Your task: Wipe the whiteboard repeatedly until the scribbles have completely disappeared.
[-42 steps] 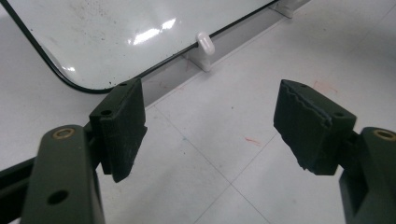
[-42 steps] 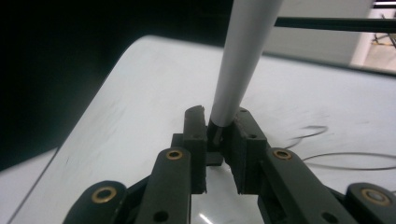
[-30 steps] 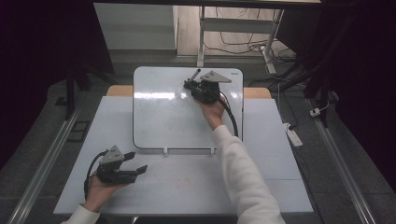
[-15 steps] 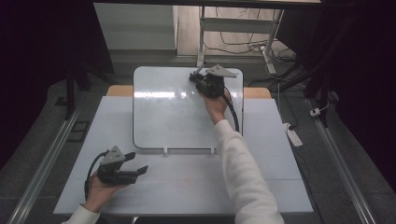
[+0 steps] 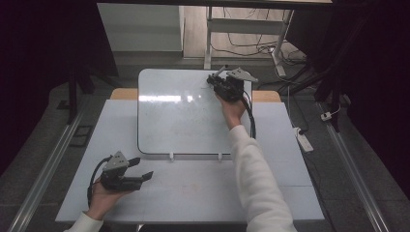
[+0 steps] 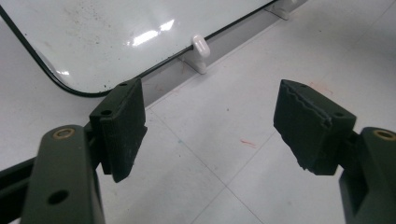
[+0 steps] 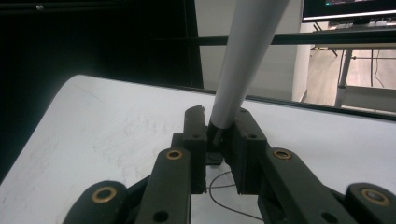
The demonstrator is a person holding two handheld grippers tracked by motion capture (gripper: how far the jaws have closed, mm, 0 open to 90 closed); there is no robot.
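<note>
While the right gripper (image 5: 218, 77) sits at the whiteboard's (image 5: 179, 118) far right, its own view shows jaws clamped on a white marker (image 7: 243, 60); left gripper (image 6: 210, 126) gapes, near left.

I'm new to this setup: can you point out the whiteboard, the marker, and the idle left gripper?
whiteboard (image 5: 179, 121): high view, bare middle of its surface.
marker (image 7: 245, 51): right gripper view, white barrel above the fingers.
left gripper (image 5: 140, 168): high view, between its fingertips.
</note>
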